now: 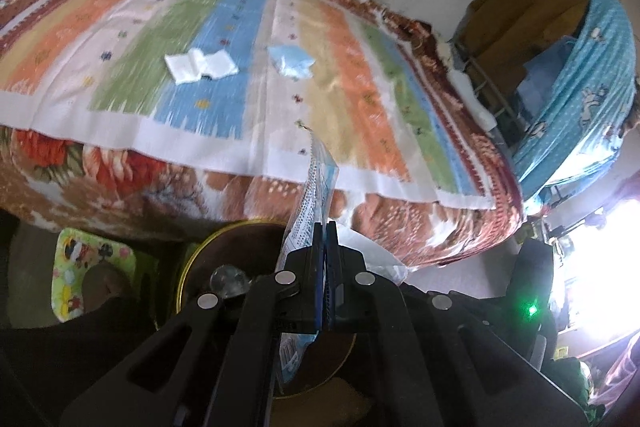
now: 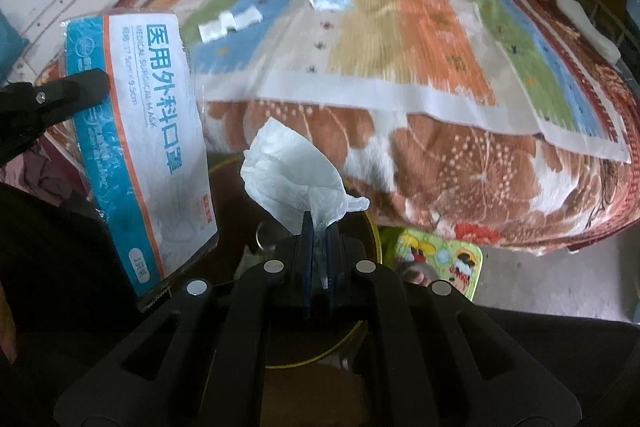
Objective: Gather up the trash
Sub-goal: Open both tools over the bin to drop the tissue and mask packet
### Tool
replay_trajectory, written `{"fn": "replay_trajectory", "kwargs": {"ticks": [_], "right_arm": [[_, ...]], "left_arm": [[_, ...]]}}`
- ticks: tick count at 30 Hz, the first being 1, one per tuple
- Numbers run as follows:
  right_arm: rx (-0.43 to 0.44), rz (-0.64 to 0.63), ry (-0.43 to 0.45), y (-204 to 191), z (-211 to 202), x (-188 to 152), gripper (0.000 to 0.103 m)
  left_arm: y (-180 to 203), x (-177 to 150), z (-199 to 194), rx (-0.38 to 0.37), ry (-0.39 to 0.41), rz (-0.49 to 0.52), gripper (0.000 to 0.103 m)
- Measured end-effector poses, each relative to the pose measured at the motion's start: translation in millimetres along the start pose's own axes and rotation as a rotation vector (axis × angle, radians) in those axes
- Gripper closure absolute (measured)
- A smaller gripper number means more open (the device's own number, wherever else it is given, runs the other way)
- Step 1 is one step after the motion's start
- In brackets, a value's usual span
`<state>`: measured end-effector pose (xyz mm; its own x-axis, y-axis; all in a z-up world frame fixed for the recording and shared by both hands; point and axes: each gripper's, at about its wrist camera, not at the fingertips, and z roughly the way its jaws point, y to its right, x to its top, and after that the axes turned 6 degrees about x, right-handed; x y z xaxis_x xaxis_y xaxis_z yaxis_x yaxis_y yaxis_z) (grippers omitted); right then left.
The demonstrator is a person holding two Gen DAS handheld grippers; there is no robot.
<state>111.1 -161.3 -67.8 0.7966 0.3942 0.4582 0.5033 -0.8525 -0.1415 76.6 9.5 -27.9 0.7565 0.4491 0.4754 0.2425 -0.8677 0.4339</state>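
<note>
Two grippers, both black plastic, each with blue pads. Left gripper (image 1: 325, 227), lower centre of the left wrist view: jaws clenched on one mask wrapper (image 1: 316, 183), a flat, crinkled clear-plastic sleeve printed blue and white, seen edge-on here. In the right wrist view the same wrapper (image 2: 160, 131) fills the left side, face-on, with an orange stripe and large blue characters; the left gripper's finger (image 2: 76, 87) clamps its upper left edge.

Right gripper (image 2: 319, 227), lower centre of its own view: jaws pinched on one crumpled white tissue (image 2: 292, 175), soft and creased, fanning upward from the pads.

Below both grippers: one round bin (image 2: 372, 227) with a thin yellow-green rim and dark inside. Wrapper and tissue both hang over it; contact cannot be told.

On the bed, mid-frame: one striped woven cover (image 1: 248, 27), bands of orange, green, blue, cream and white, lying over one brown-and-red floral plush blanket (image 1: 400, 219). Trash left on the cover, three pieces: two white rectangular packets (image 1: 200, 65) touching side by side, and one crumpled light-blue mask (image 1: 290, 61) just to their right, apart from them.

Lower left of the left wrist view: one cartoon-print mat (image 1: 68, 267), green-edged, on the floor.
</note>
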Motion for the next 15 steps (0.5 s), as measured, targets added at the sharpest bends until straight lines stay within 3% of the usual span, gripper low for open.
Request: {"fn": "replay_trajectory", "kwargs": {"ticks": [3,15], "right_arm": [[0.016,0.018,-0.062,0,14,-3,0.098],[0.017,0.059,-0.167,3,37,-11,0.098]], "left_arm": [[-1,-2,8,0.010,-0.031,-0.002,0.103],[-6,-17,45,0.088,-0.182,-0.025,0.103]]}}
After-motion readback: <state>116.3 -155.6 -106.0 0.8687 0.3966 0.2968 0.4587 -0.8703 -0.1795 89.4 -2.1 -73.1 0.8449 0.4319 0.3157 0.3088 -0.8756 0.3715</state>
